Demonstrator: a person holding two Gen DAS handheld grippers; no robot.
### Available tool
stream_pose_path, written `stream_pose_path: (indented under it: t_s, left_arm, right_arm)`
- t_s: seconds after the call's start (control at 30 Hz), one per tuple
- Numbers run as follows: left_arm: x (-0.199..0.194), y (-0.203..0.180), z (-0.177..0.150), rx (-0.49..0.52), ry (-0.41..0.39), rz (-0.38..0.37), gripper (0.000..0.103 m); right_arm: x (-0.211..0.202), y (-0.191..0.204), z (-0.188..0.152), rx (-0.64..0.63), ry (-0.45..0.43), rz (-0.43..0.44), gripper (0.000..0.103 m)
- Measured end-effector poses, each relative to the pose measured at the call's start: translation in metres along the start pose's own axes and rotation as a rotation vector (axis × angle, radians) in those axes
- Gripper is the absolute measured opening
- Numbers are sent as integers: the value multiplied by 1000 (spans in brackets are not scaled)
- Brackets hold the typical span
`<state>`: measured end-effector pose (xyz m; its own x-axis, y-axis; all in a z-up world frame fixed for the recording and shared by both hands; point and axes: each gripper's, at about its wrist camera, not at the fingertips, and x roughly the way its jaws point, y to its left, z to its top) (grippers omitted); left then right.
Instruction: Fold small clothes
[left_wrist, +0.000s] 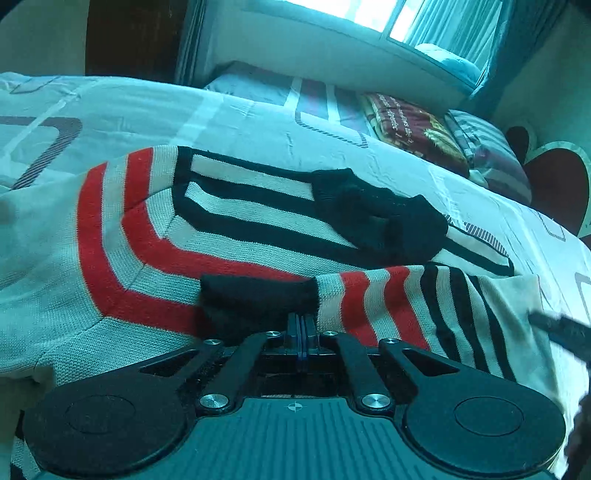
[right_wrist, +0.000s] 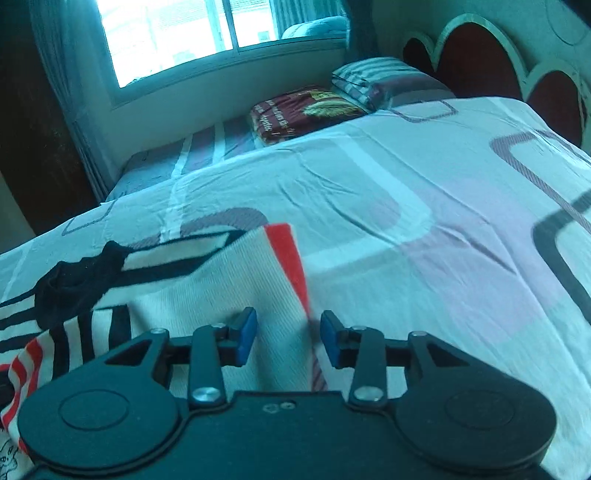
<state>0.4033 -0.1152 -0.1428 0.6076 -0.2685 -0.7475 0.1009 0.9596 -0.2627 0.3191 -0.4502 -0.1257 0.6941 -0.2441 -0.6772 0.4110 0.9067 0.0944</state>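
I see the striped sweater (left_wrist: 229, 236) spread on the bed (left_wrist: 369, 155), its black cuff (left_wrist: 258, 299) pinched in my left gripper (left_wrist: 302, 325), jaws closed on it. My right gripper (right_wrist: 288, 338) hovers with jaws apart over the sweater's right edge, gripping nothing.

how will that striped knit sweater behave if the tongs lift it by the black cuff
The sweater is soft knit lying in loose folds, so it will probably hang limp rather than hold shape. The left tongs look shut on the black cuff, so the sleeve should rise first and likely drag the body across the bedsheet.
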Motion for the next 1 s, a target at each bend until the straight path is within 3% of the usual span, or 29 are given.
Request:
stream_pose_path:
  t_s: [0.2,0.27,0.33,0.47,0.6,0.7,0.77,0.93,1.0]
  left_arm:
    - [-6,-3,1,-10,-3,28,4]
    - [-15,-11,7,-7,-28,37,5]
    - [-15,-20,13,-1,-40,8,5]
    - [8,-39,24,4,14,-29,5]
    - [28,-42,24,55,18,11,4]
    - [25,-26,27,-9,38,-29,4]
    - [18,-25,23,2,36,-13,4]
    - [-10,-19,11,9,50,-4,5]
    - [-22,-11,4,4,54,9,5]
  right_arm:
    - [7,-11,4,16,1,-28,33]
    - [-3,-8,7,31,-38,-24,32]
    - [-9,4,10,-9,-76,4,34]
    - [3,24,10,-54,-41,51,31]
    - [15,24,5,-110,-31,11,32]
    - [14,17,7,-91,-27,-53,33]
    - [6,17,5,-79,-17,-63,37]
    - [-39,37,-12,-96,-59,76,37]
    - [-46,50,-24,-149,-52,75,37]
